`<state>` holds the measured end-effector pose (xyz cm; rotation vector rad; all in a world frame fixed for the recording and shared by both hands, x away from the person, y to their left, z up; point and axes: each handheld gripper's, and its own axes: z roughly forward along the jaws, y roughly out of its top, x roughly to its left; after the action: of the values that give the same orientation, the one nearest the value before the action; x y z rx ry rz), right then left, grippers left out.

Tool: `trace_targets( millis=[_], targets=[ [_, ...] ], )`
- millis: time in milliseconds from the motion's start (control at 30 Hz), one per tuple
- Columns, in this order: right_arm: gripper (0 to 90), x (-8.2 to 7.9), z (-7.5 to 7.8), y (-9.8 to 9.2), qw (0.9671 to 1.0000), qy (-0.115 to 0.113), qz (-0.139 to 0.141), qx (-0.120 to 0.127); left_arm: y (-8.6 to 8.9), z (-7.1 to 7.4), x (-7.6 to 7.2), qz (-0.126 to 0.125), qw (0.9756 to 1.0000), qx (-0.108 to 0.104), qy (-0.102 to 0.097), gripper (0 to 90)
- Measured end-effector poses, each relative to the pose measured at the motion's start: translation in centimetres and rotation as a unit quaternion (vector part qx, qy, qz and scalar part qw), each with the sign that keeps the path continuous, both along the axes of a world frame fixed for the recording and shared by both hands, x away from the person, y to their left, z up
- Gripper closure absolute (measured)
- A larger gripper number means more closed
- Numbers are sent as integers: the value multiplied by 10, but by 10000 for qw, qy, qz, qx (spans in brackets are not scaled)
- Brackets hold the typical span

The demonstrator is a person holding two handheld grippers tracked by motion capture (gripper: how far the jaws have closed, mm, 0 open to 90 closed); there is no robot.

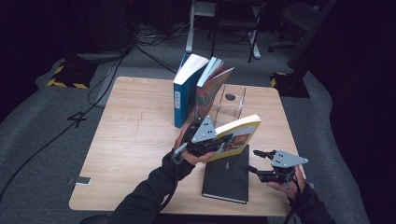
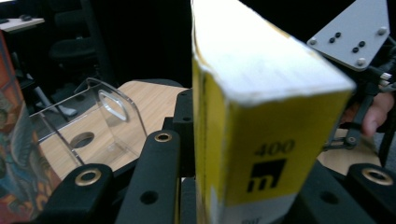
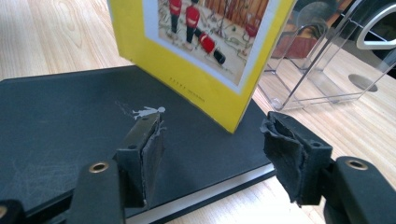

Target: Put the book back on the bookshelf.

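My left gripper (image 1: 212,140) clamps the yellow book (image 1: 236,135), hiding part of the black book (image 1: 227,175); my right gripper (image 3: 212,154) hovers, jaws apart.

Dim lab: taped stand bases (image 1: 67,77), floor cables (image 1: 140,44), office chairs (image 1: 299,18).

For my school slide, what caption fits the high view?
Left gripper lifts a yellow book above a black book.
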<state>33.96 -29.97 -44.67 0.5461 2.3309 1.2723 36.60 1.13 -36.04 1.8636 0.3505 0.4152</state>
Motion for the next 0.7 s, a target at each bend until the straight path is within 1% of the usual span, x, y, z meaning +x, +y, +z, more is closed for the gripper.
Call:
trace_targets(
  millis=[100, 200, 267, 333, 367, 467, 500, 533, 567, 600, 700],
  targets=[
    [381, 1, -1, -1, 10000, 31, -18, 2, 2, 0, 2, 55, 10000, -34, 7, 752],
    [381, 2, -2, -1, 9999, 96, -13, 56, 4, 0, 4, 97, 9999, -57, 29, 752],
    [382, 2, -3, 0, 9998, 151, 5, 91, 7, 0, 6, 178, 9998, -74, 48, 753],
    [382, 2, -3, 1, 9999, 143, 10, 72, 11, 0, 8, 277, 9995, -127, 55, 753],
    [382, 2, -4, 1, 9998, 159, 22, 82, 11, 0, 8, 277, 9995, -127, 55, 753],
    [382, 2, -5, 3, 9998, 174, 29, 53, 22, 2, 11, 477, 9986, -228, 28, 753],
    [382, 2, -5, 3, 9998, 174, 29, 53, 22, 2, 11, 477, 9986, -228, 28, 753],
    [382, 2, -6, 3, 9998, 188, 31, 43, 27, 4, 13, 602, 9978, -269, 0, 753],
    [381, 2, -6, 3, 9998, 188, 29, 32, 30, 5, 13, 665, 9974, -274, -20, 753],
    [381, 2, -6, 3, 9998, 188, 29, 32, 30, 5, 13, 665, 9974, -274, -20, 753],
    [377, 3, -7, 3, 9998, 205, 36, 46, 38, 8, 17, 993, 9947, -233, -120, 753]
  ],
)
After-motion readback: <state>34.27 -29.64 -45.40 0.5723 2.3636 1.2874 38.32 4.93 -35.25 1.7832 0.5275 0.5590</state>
